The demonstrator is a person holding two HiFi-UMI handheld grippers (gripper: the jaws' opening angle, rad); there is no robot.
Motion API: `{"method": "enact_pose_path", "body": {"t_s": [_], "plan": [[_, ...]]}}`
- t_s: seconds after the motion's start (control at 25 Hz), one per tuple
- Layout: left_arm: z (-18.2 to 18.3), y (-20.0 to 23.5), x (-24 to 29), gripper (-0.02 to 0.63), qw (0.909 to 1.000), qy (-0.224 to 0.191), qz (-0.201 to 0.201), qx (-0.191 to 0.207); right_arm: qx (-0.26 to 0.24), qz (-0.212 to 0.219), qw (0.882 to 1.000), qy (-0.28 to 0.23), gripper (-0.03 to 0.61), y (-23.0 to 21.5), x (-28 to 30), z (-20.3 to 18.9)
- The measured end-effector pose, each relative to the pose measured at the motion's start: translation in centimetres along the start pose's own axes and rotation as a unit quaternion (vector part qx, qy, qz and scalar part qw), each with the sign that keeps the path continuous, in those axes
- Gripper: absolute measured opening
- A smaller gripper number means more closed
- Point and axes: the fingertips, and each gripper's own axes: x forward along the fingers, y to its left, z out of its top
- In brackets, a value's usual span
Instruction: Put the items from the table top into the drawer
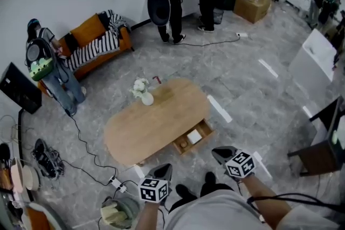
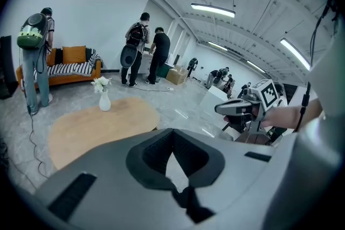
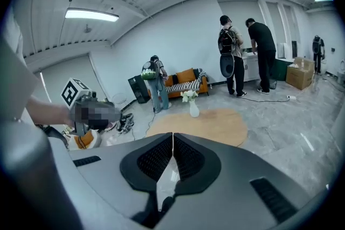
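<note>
Drawer (image 1: pixel 206 127) half hidden under table (image 1: pixel 161 116), inside unclear, left tool (image 1: pixel 163 169) and right tool (image 1: pixel 220 152) closed, empty

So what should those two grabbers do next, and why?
Probably bring the left gripper forward toward the vase of flowers, opening its jaws on the way. The vase stands on the table, the drawer is open, and both the left gripper and the right gripper are shut, empty and short of the table.

No word or number was legible; the grey left gripper (image 1: pixel 161 171) and the grey right gripper (image 1: pixel 222 154) bore only black-and-white square markers (image 1: pixel 240 164).
</note>
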Motion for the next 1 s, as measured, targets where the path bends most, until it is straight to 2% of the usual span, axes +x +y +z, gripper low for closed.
{"method": "enact_pose_path", "body": {"t_s": [0.44, 1.0], "plan": [[1.0, -3.4, 0.8, 0.0, 0.9994, -0.024, 0.024, -0.005, -0.02, 0.03, 0.999, 0.002, 0.032, -2.3, -1.6, 1.7], [2.4, -1.3, -0.2, 0.0, 0.9981, -0.039, 0.046, -0.011, -0.015, 0.021, 1.0, -0.008, 0.032, -3.0, -1.1, 2.8]]}}
